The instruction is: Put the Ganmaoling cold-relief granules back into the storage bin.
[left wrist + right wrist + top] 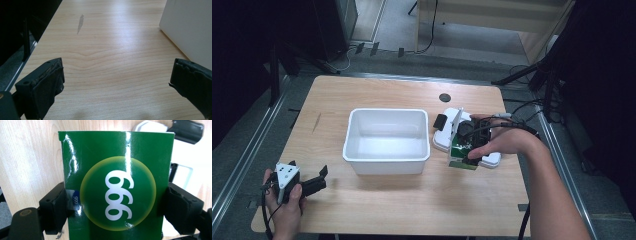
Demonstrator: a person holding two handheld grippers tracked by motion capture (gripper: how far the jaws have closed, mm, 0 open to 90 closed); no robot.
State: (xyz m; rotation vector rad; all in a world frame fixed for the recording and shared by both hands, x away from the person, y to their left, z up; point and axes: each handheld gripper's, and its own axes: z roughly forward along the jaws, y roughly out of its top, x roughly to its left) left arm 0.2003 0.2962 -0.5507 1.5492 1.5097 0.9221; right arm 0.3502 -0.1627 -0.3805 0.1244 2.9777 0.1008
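Wood-grain counter (412,200) under dim light, dark floor and cables around it. From here I have the right gripper (472,142) closed on a glossy green box (117,182) with a yellow disc and white numerals; in the right gripper view both jaws press its two side edges, and the box's long axis runs straight out along the jaws, away from the camera. In the high view I see the box's green end hanging just below my right hand (504,142), over the near end of a white scale-like tray (447,142) with a small black piece at its far-left edge.

What the coming move turns on, as I judge it: the white bin (386,141) lies just to the left of the held box, open and empty, with its right wall standing between them. I would have to carry the box over that rim, so it needs clearance first. The right hand is much the nearer to it.

My left gripper (307,185) rests low at the counter's near-left corner, jaws spread wide with bare wood between them; the bin's side wall (190,27) shows ahead at their right. Nothing crowds the path but the bin's rim.
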